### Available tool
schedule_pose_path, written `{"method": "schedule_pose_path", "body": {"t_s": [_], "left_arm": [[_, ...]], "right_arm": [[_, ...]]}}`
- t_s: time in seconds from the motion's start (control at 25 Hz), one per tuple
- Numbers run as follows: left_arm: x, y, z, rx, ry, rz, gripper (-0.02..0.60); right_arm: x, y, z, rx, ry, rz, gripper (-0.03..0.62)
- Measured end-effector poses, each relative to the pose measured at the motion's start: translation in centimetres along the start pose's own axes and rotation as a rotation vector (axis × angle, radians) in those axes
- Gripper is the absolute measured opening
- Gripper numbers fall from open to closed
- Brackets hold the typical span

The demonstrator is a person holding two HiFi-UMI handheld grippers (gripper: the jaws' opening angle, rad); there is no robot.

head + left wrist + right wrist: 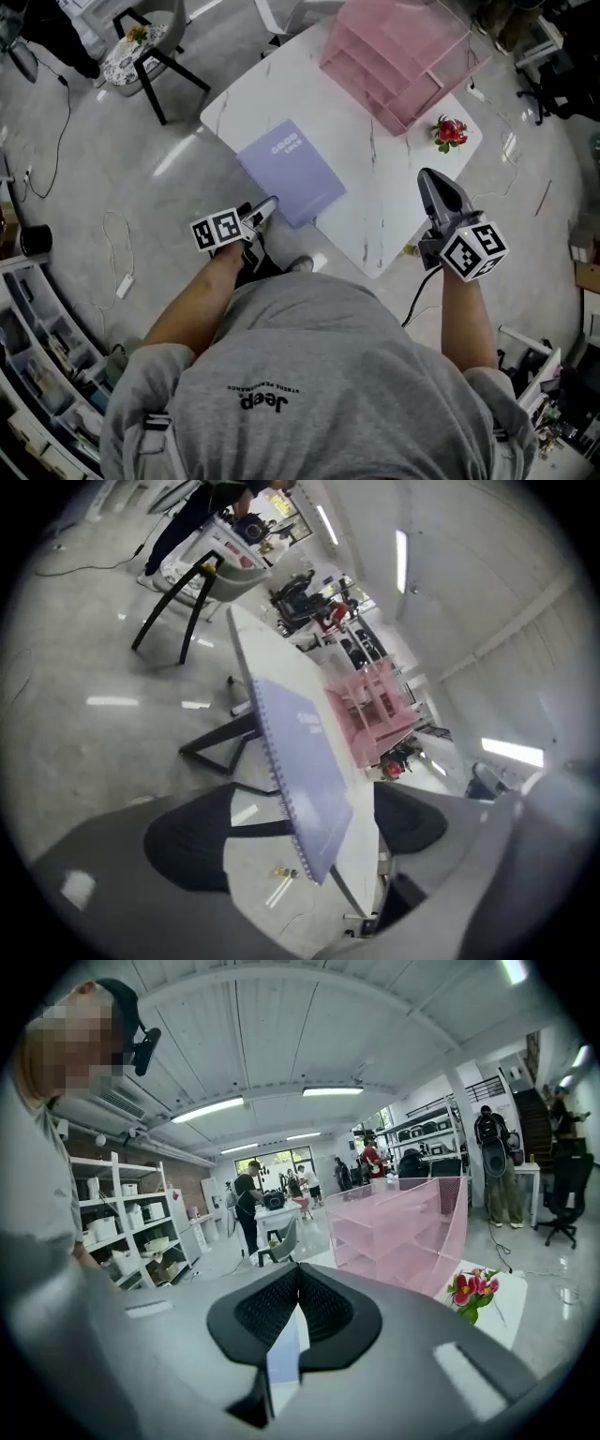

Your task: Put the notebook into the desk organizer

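A lilac spiral notebook [291,173] lies flat on the white marble table [375,206], with its near corner over the table's edge. The pink mesh desk organizer [394,56] stands at the table's far side. My left gripper [265,210] is at the notebook's near corner. In the left gripper view the notebook [305,752] reaches in between the jaws of the left gripper [300,832], which stand wide open and apart from it. My right gripper [436,187] hovers over the table's right side, shut on nothing. In its own view the right gripper [298,1279] points toward the organizer [398,1232].
A small bunch of red flowers [450,133] lies on the table to the right of the organizer. A black-legged chair [150,47] stands on the floor at the far left. Shelving [37,356] runs along the left, and cables trail on the floor. Several people stand far back in the room.
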State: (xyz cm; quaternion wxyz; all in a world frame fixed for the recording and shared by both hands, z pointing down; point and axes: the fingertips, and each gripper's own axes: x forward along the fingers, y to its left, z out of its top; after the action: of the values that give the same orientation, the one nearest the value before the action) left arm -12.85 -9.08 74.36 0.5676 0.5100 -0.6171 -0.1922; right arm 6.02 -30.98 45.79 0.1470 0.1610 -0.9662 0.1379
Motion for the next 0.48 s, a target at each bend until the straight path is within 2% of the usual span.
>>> {"method": "schedule_pose_path", "body": {"t_s": [0.12,0.32,0.36,0.48], "left_arm": [[2.4,2.1,-1.1,-0.036,0.033,0.027,0.511],[5.4,2.2,-1.8,-0.058,0.082,0.017,0.497],[5.8,2.2,-2.0,-0.051,0.095,0.022,0.465],[6.4,2.5,-2.3,-0.030,0.108,0.054,0.310]], "right_arm": [[-0.3,-0.4,-0.9,0.006,0.025,-0.011,0.003],[-1.9,-2.2,-1.9,0.022,0.039,-0.051,0.003],[-2.3,-2.4,-2.0,0.024,0.039,-0.059,0.003],[-3.4,-2.9,-2.4,0.034,0.042,-0.086,0.003]]}}
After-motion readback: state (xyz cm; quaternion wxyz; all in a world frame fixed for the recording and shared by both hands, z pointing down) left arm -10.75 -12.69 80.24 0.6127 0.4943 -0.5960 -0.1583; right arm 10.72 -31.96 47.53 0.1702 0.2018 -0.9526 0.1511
